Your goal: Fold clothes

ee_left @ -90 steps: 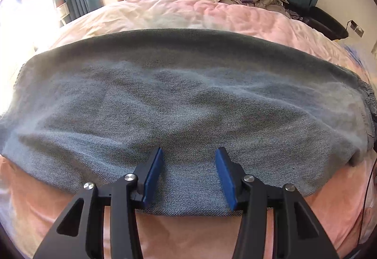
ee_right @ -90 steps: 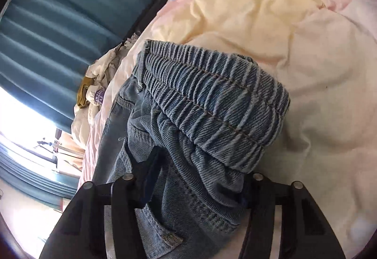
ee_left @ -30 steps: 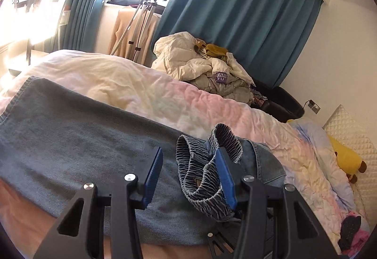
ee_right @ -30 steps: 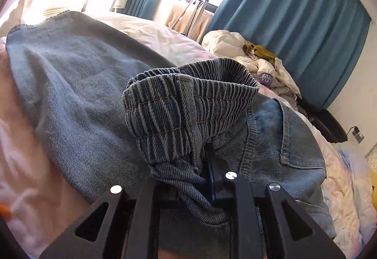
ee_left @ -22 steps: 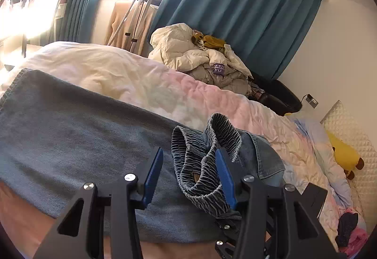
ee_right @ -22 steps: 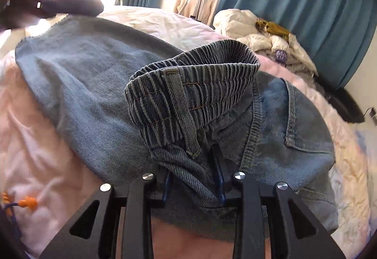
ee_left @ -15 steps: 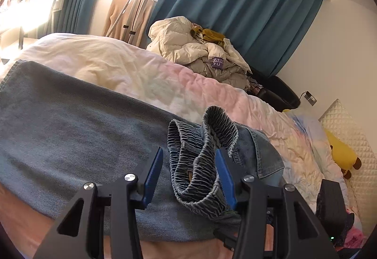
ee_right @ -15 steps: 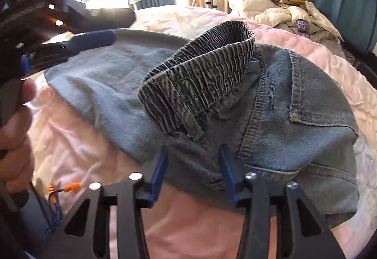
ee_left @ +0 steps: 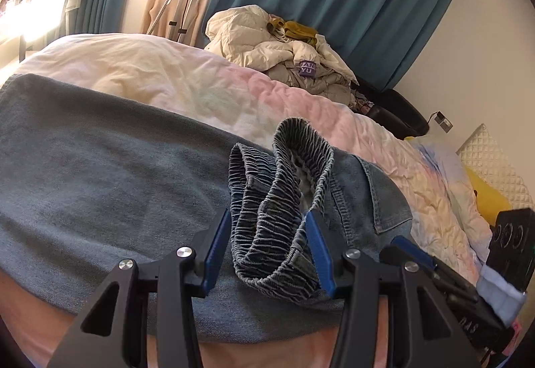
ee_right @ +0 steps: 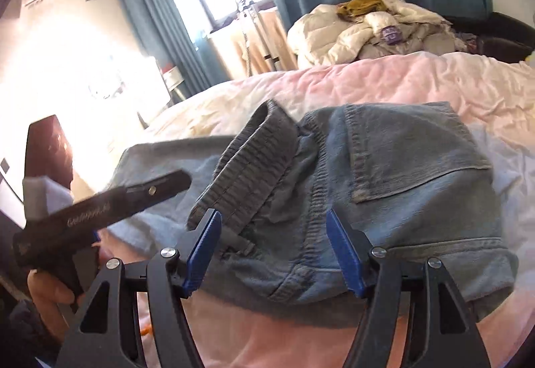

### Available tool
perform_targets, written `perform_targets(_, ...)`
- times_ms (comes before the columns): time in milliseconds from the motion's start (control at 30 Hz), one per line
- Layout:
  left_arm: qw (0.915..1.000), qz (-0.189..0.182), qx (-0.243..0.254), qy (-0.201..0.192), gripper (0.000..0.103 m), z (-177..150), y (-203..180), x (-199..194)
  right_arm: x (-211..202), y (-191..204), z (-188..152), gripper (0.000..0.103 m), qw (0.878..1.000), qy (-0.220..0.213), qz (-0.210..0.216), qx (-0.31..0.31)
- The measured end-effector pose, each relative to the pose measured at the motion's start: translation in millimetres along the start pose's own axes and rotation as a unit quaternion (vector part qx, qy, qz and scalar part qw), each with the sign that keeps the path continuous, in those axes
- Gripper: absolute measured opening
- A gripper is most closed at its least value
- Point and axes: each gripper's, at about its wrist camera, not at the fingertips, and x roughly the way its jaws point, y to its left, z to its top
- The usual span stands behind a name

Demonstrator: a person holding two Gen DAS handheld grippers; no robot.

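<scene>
Blue jeans (ee_left: 100,187) lie spread on the pink bed, folded over so that the ribbed elastic waistband (ee_left: 277,200) stands bunched on top of the legs. My left gripper (ee_left: 269,251) is open, its blue pads either side of the waistband, above the cloth. My right gripper (ee_right: 274,254) is open and empty, just in front of the jeans (ee_right: 401,194) by the back pocket (ee_right: 411,160). The waistband (ee_right: 254,160) lies to the left there. The left gripper's body (ee_right: 100,210) shows in the right wrist view, and the right gripper's body (ee_left: 434,271) shows in the left wrist view.
The bed cover (ee_left: 167,73) stretches beyond the jeans. A heap of pale jackets (ee_left: 284,50) lies at the far side. A stand with a hanging garment (ee_left: 177,6) is by the teal curtains (ee_left: 334,0). A yellow plush toy (ee_left: 485,197) lies near the headboard.
My right gripper has let go of the waistband, opened wide and drawn back. The folded waistband now rests on the jeans. My left gripper has held open over it.
</scene>
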Motion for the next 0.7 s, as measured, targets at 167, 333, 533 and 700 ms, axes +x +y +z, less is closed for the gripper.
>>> perform_targets(167, 0.999, 0.018, 0.04, 0.012, 0.048, -7, -18, 16, -8, -28, 8, 0.065, 0.998, -0.026, -0.034, 0.041)
perform_targets(333, 0.9973, 0.06, 0.034, 0.024, 0.048, -10, -17, 31, -7, -35, 8, 0.065, 0.998, -0.03, -0.044, 0.031)
perform_targets(533, 0.9963, 0.059, -0.035, 0.05, 0.053, -12, 8, 44, -6, -37, 9, 0.065, 0.999, -0.032, -0.031, 0.028)
perform_targets(700, 0.9969, 0.056, -0.047, 0.029, 0.053, -12, 10, 38, -6, -40, 10, 0.065, 0.999, -0.029, -0.026, 0.036)
